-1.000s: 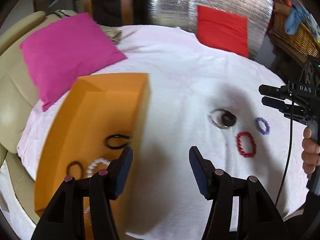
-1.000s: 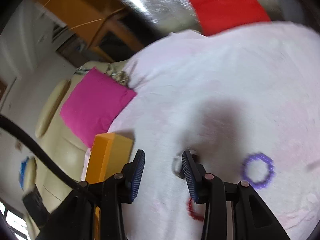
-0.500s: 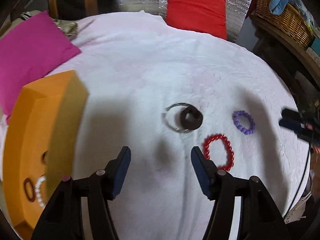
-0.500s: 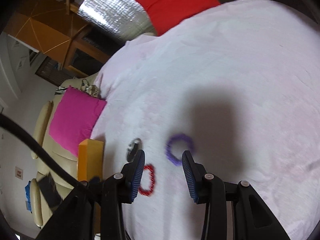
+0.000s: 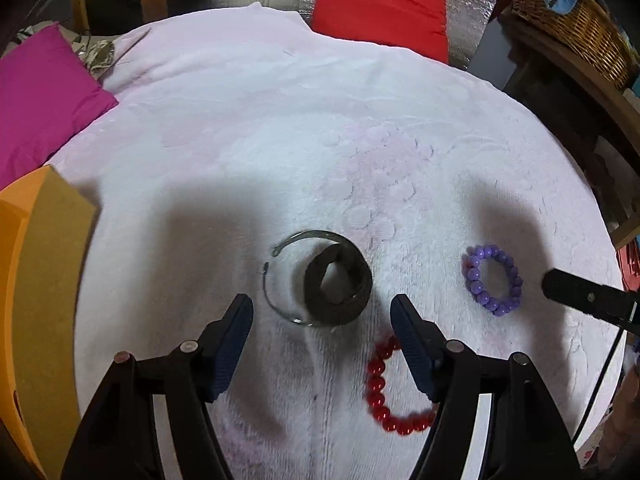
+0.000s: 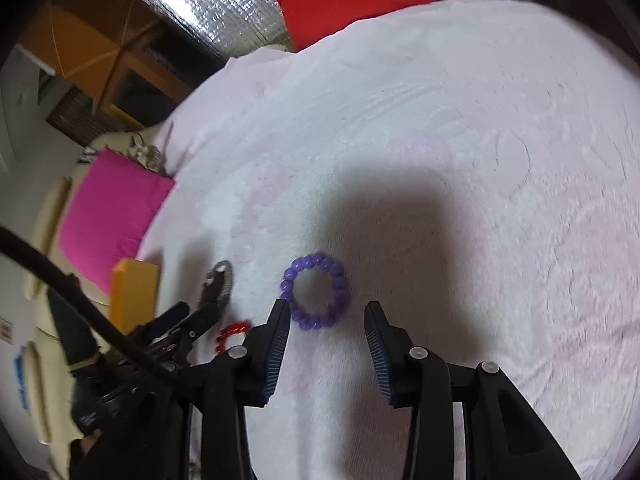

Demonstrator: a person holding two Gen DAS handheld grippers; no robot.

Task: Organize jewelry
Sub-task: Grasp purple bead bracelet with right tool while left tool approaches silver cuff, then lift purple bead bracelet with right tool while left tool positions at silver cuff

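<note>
On the white blanket (image 5: pixel 320 128) lie a dark band bracelet (image 5: pixel 338 290) inside a thin metal bangle (image 5: pixel 276 280), a red bead bracelet (image 5: pixel 378 396) and a purple bead bracelet (image 5: pixel 494 280). My left gripper (image 5: pixel 322 314) is open and empty, just short of the dark band, with its right finger over the red bracelet. My right gripper (image 6: pixel 326 318) is open and empty, just short of the purple bracelet (image 6: pixel 316 290). The orange box (image 5: pixel 36 300) stands at the left; its inside is hidden.
A pink cushion (image 5: pixel 40 96) lies at the far left, a red cushion (image 5: pixel 380 4) at the back. A wicker basket (image 5: pixel 576 20) sits on a shelf at the right. The blanket's edge drops off on the right.
My left gripper swung right, away from the orange box, and closed in on the dark band and bangle. My right gripper moved over to the purple bracelet, which now sits between its fingers' line.
</note>
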